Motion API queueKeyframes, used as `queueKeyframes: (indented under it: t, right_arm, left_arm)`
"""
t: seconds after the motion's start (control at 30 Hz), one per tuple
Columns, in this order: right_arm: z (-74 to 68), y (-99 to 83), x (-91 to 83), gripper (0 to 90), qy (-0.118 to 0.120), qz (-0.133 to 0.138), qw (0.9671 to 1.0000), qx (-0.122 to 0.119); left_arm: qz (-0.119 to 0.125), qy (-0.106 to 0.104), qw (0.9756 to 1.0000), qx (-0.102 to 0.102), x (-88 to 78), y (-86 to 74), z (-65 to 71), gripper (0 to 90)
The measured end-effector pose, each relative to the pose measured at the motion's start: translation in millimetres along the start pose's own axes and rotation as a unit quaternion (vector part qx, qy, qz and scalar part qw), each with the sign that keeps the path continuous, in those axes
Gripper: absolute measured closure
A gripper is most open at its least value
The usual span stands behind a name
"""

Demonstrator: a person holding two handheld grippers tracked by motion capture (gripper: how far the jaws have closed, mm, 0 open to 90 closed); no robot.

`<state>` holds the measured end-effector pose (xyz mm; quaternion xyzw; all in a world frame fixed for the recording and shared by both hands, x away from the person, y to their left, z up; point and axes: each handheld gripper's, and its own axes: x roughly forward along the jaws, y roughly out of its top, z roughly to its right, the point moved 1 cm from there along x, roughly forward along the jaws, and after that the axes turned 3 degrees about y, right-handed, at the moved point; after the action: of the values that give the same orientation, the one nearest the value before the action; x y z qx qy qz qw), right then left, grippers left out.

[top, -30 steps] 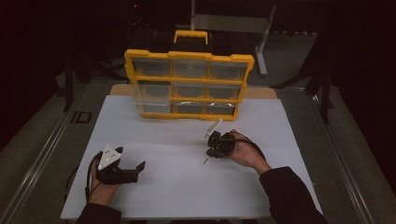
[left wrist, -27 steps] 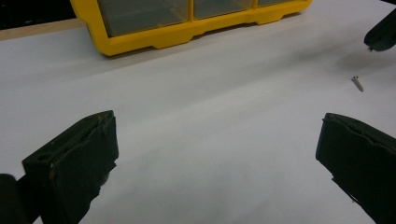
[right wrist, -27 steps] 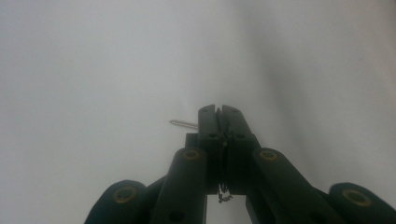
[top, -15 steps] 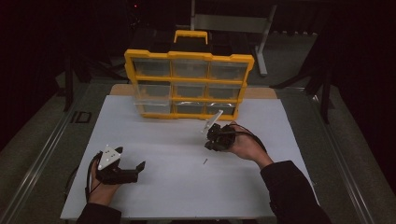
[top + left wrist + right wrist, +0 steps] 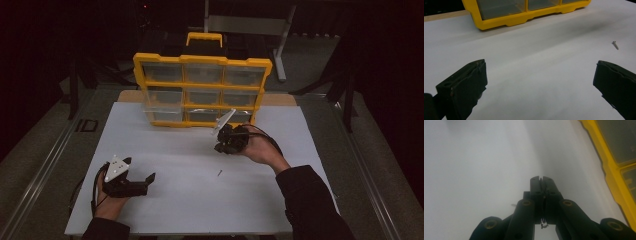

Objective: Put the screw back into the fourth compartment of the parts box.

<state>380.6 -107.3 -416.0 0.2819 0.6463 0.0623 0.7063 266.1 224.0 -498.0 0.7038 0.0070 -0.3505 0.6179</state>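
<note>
— So, what has changed since a second ago?

— I've lifted my right hand-held gripper (image 5: 223,145) off the white counter (image 5: 175,215); before, it sat lower, with its tip down by the screw. It has moved toward 12 o'clock and now hangs just in front of the yellow organizer (image 5: 202,62). My left hand-held gripper (image 5: 142,181) hasn't shifted; it rests at about 7 o'clock on the counter.

— And the jaws?

— On the right they are pressed together. Something thin seems to sit in the seam between them in the right gripper view, but I can't tell what it is. On the left they stand wide apart with nothing between them.

— Where is the screw?

— It lies bare on the counter (image 5: 219,173), near the middle, at about 6 o'clock from the right hand-held gripper and well apart from both. Its long axis runs roughly from 11 to 5 o'clock in the left gripper view (image 5: 615,45); which end is the head I can't tell.

— Counts?

— One screw on the counter, one organizer with nine clear-fronted compartments, three rows of three, and two hand-held grippers.
</note>
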Motion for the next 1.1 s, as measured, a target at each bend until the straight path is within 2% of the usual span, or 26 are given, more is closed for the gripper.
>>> queueKeyframes:
  t: [0.43, 0.67, 1.1]
  right_arm:
    - [4.0, 17.9, -9.3, 87.9, -0.005, 0.011, 0.9999, -0.005]
    - [5.0, 26.3, -12.0, 88.0, -0.009, 0.004, 0.9999, -0.012]
    - [9.1, 41.5, -23.0, 87.9, -0.007, 0.021, 0.9997, -0.010]
  left_arm:
    - [0.000, -0.001, 1.0000, 0.000, 0.1, 0.0, -0.1, 0.0]
    - [0.001, -0.001, 1.0000, -0.001, 0.2, 0.0, -0.2, 0.0]
    - [0.000, -0.002, 1.0000, -0.001, 0.3, 0.0, -0.2, 0.0]
